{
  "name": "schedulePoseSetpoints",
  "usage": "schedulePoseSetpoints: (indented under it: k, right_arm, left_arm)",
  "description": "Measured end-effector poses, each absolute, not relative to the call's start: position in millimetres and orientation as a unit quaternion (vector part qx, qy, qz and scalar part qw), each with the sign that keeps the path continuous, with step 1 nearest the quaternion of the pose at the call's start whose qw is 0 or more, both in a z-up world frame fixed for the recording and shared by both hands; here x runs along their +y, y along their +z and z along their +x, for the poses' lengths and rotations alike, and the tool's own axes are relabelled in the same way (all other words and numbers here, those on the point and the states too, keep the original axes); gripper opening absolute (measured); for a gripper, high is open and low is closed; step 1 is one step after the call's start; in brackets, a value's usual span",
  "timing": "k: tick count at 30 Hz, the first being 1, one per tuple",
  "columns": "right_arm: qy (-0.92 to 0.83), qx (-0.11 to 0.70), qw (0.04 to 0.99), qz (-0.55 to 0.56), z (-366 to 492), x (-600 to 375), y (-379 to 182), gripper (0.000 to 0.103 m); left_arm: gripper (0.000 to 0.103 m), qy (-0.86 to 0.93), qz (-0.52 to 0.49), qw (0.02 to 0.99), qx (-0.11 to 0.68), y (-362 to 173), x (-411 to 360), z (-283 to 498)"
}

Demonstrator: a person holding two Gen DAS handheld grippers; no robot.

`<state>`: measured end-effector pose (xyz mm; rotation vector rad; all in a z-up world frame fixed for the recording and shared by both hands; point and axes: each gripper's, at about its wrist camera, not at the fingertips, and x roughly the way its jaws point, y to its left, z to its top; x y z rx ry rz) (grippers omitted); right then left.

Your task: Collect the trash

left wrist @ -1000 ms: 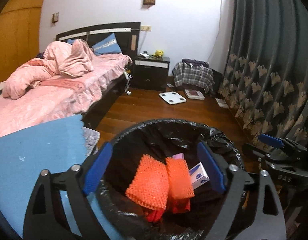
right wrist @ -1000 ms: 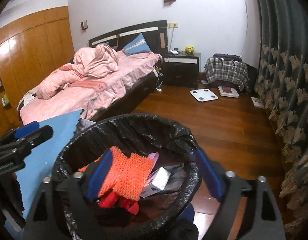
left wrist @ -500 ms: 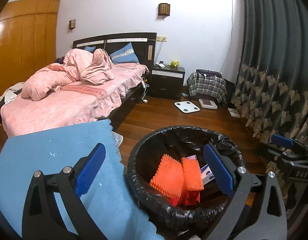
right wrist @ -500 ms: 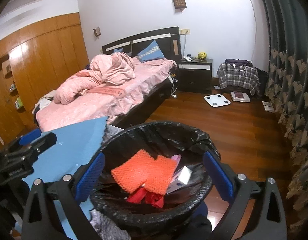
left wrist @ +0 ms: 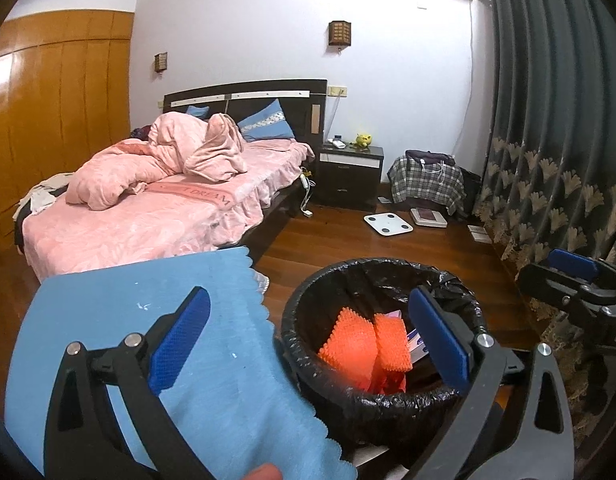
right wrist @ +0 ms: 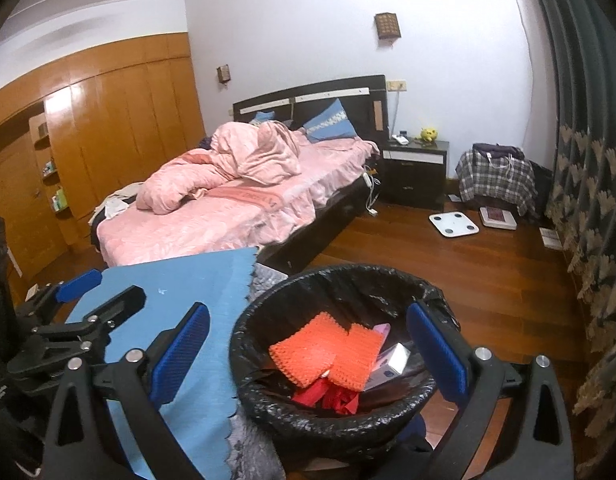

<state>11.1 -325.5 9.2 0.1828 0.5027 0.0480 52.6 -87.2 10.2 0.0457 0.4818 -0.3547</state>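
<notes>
A round bin with a black liner [left wrist: 382, 402] [right wrist: 332, 273] stands low in both wrist views. Inside lie two orange mesh pieces [left wrist: 350, 346] [right wrist: 308, 350], a small white box [left wrist: 415, 345] [right wrist: 398, 357] and something red [right wrist: 334, 394]. My left gripper [left wrist: 308, 320] is open and empty, hanging above the bin's left rim and the blue cloth [left wrist: 119, 320] [right wrist: 187, 280]. My right gripper [right wrist: 308, 332] is also open and empty above the bin. Each gripper shows at the edge of the other's view: the right one [left wrist: 580, 280], the left one [right wrist: 79, 304].
A bed with pink bedding [left wrist: 147, 208] fills the left. Behind are a dark nightstand [left wrist: 350, 176], a plaid-covered thing [left wrist: 426, 180] and a white scale [left wrist: 388, 224] on the wooden floor. A patterned curtain [left wrist: 548, 140] runs along the right. A fingertip [left wrist: 263, 473] shows at the bottom.
Both grippers have drawn back and risen away from the bin, and their jaws have spread a little wider. The bin now looks smaller and lower, its contents unmoved.
</notes>
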Motion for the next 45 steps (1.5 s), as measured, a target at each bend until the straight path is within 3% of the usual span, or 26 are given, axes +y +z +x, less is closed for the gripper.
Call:
schedulePoseSetpoints:
  k: [45]
  right_arm:
    - [0.043, 0.233, 0.969, 0.066, -7, -298, 25, 0.097]
  left_arm:
    - [0.097, -0.154, 0.021, 0.967, 0.201, 45, -59, 9]
